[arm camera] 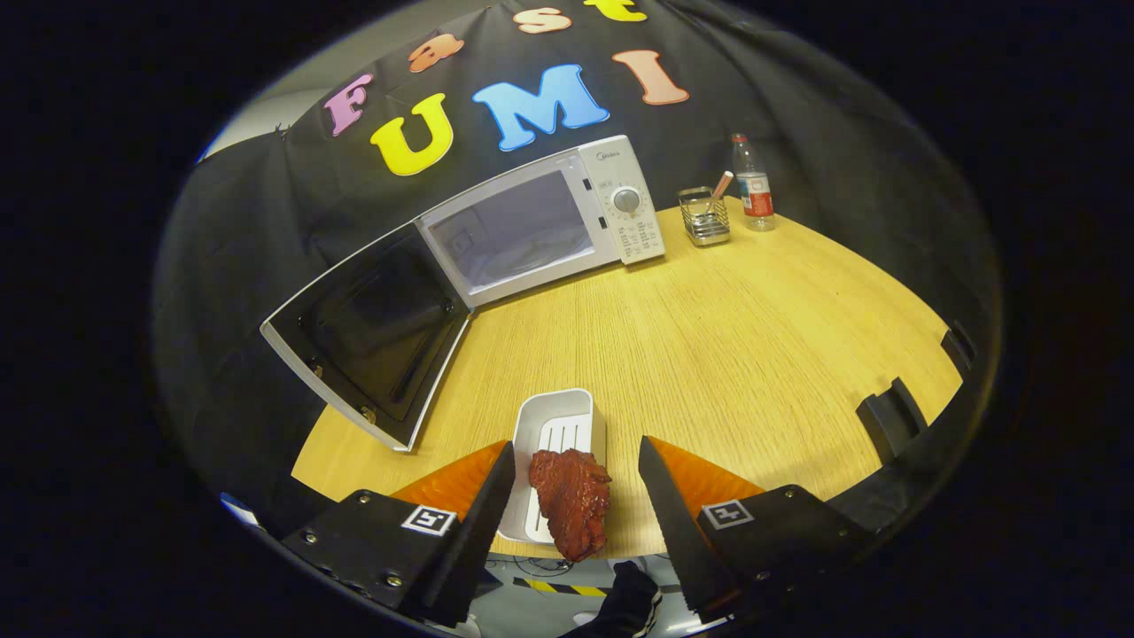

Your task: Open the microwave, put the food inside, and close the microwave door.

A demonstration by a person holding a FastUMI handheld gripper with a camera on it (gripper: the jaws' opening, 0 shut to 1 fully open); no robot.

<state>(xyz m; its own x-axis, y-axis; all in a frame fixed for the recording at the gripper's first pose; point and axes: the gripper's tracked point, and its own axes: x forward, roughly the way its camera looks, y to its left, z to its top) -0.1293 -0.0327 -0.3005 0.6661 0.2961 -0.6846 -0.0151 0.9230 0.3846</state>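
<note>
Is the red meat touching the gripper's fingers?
Apart. In the gripper view the meat lies on the white tray between the open gripper fingers, with tray and table showing on both sides of it.

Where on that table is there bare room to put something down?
The wooden table is bare between the microwave, the wire basket with the bottle, and the white tray. It is crowded near the open hand-held gripper, where red meat overlaps the tray, and beside the open door.
</note>
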